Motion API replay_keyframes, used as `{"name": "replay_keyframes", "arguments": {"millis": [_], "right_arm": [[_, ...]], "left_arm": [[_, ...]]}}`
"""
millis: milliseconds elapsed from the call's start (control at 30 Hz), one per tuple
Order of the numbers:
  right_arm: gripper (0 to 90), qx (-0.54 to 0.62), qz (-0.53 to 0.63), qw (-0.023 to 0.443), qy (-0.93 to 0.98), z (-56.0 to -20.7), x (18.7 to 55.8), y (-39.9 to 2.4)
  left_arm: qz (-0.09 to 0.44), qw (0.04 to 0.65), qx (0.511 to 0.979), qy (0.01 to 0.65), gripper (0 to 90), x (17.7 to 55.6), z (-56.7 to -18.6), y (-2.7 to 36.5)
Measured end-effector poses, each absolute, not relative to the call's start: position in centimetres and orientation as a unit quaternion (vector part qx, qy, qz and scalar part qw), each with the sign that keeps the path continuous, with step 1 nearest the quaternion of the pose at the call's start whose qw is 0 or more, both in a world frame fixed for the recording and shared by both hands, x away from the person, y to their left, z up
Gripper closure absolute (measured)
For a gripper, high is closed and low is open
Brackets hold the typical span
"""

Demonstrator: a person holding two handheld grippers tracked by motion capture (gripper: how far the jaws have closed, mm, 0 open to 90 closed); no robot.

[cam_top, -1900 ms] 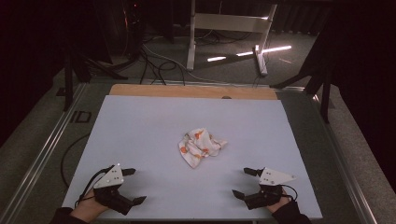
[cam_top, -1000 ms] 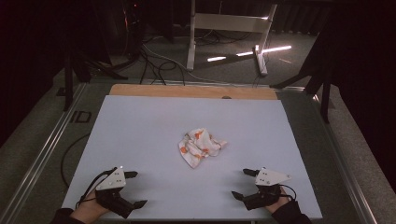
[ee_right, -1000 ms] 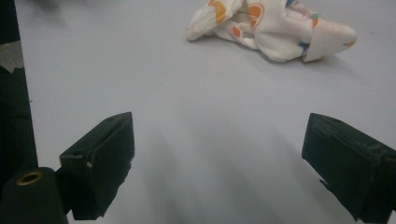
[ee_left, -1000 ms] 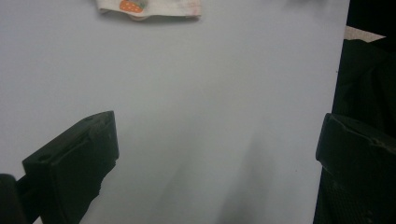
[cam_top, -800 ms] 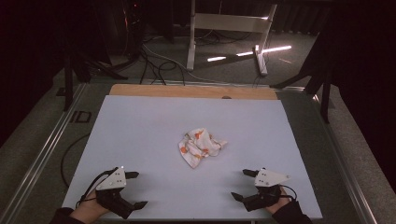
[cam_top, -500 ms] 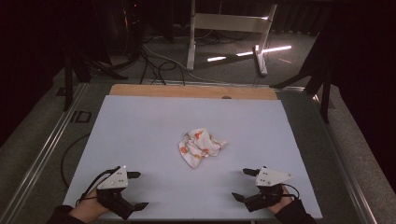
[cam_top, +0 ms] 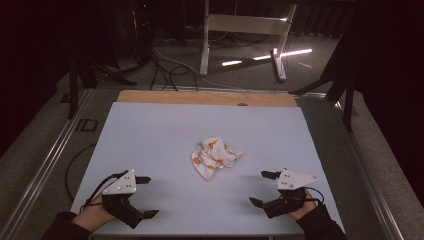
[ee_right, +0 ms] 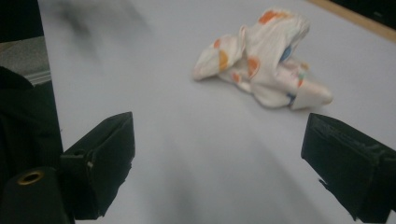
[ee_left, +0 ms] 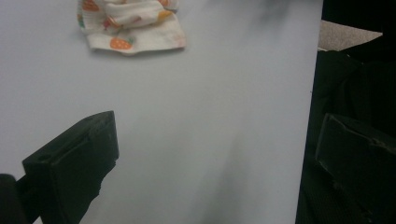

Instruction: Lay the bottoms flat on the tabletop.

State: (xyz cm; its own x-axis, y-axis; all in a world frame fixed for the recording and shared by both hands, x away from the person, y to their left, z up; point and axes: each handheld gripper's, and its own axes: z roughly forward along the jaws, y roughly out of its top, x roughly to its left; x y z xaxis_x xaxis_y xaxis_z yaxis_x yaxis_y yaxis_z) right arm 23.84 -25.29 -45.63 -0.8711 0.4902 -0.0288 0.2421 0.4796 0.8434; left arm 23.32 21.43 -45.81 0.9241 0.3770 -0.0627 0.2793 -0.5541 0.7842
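thing: I see one cloth (cam_top: pixel 214 157), small, white with orange fruit prints and a few blue marks.
state: crumpled into a loose bunch, folds piled on each other, edges tucked unevenly.
pose: lying low on the mat, not held.
place: near the middle, slightly right of centre, well apart from every edge.

The white table surface (cam_top: pixel 150 135) lies bare all round the crumpled printed cloth (cam_top: pixel 214 156), which sits alone near the middle. Between it and the left gripper (cam_top: pixel 145 196) there is open surface, likewise toward the right gripper (cam_top: pixel 260 188). Both grippers have their jaws spread wide, well apart from each other.
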Motion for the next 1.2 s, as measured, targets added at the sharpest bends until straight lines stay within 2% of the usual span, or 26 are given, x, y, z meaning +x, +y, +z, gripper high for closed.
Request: {"name": "replay_keyframes", "arguments": {"millis": [467,733,1200], "right_arm": [[9.9,0.216,0.474,0.163,0.838,-42.9,26.4,-24.7],[9.9,0.239,0.472,0.182,0.829,-42.5,27.8,-24.2],[9.9,0.268,0.465,0.188,0.822,-43.1,30.3,-23.2]], "left_arm": [[0.069,0.434,0.879,0.187,0.1,25.3,-43.5,20.9],[0.073,0.432,0.878,0.191,0.1,26.5,-43.2,20.2],[0.084,0.418,0.878,0.219,0.1,29.4,-43.9,17.6]]}}
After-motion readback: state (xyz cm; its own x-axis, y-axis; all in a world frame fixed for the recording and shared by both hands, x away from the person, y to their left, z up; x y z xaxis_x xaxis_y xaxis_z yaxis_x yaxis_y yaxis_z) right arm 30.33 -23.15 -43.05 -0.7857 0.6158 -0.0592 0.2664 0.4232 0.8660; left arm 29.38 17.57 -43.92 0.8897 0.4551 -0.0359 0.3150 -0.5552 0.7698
